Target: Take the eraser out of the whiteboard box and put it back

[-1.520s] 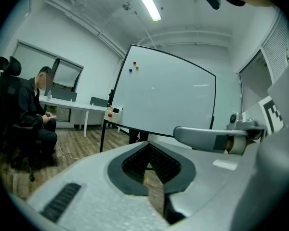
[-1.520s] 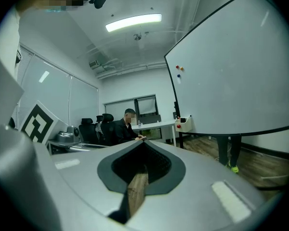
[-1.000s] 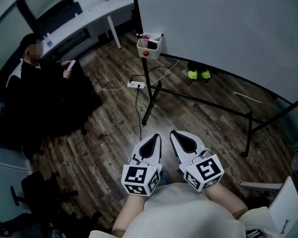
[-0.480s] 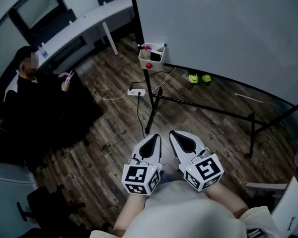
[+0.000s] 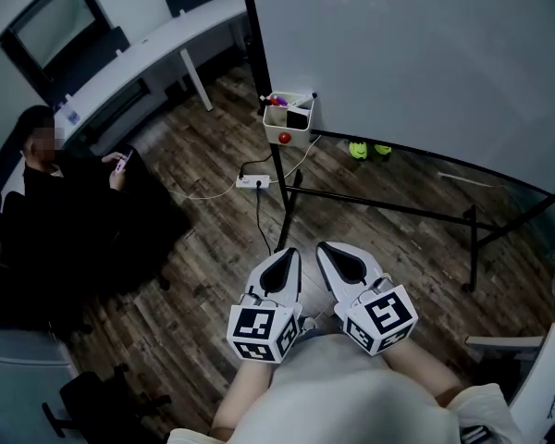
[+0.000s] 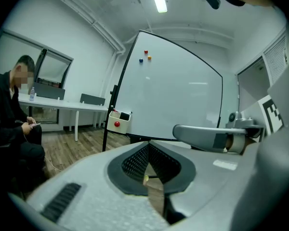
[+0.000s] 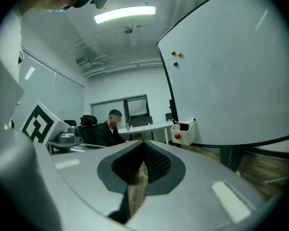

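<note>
At the lower left corner of the whiteboard point(image 5: 425, 54), the white whiteboard box point(image 5: 289, 118) hangs against the stand's upright post, with a red round magnet point(image 5: 284, 138) on its front. The black eraser point(image 5: 297, 118) stands inside the box at its right side, next to some markers. Both grippers are held low and close to the person's body, well apart from the box and side by side over the wooden floor point(image 5: 213, 239). The left gripper point(image 5: 289, 253) has its jaws closed together with nothing between them, and so does the right gripper point(image 5: 324, 248). A white power strip point(image 5: 252, 181) lies on the floor near the foot of the stand. A seated person point(image 5: 65, 192) in dark clothing is off to the left.
</note>
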Demonstrator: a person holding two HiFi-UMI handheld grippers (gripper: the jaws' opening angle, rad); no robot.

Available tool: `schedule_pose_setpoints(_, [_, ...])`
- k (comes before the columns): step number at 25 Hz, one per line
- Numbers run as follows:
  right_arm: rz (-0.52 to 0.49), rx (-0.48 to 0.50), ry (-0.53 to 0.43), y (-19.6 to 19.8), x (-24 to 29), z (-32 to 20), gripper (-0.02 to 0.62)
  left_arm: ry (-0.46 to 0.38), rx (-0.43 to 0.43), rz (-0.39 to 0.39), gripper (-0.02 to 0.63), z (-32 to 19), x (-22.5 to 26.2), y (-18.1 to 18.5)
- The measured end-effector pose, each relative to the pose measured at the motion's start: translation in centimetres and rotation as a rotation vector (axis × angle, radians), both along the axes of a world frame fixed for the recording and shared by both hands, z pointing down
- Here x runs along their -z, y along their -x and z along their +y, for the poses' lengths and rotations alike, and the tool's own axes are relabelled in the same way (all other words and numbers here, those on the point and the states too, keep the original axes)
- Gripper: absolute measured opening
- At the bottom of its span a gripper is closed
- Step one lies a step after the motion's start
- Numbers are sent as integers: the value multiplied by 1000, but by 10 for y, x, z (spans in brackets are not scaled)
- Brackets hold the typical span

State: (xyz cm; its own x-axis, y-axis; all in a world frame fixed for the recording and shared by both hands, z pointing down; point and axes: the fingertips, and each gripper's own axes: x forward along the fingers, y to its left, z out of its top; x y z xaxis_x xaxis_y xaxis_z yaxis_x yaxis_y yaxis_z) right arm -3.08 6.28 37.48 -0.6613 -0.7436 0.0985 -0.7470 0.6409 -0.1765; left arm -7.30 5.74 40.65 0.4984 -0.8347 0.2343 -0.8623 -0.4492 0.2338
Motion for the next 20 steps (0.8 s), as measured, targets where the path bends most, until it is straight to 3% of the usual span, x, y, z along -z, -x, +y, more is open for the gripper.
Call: schedule_pose_setpoints(20, [24, -54, 17, 31, -8, -53, 6, 10, -50, 13, 2, -57, -7, 36])
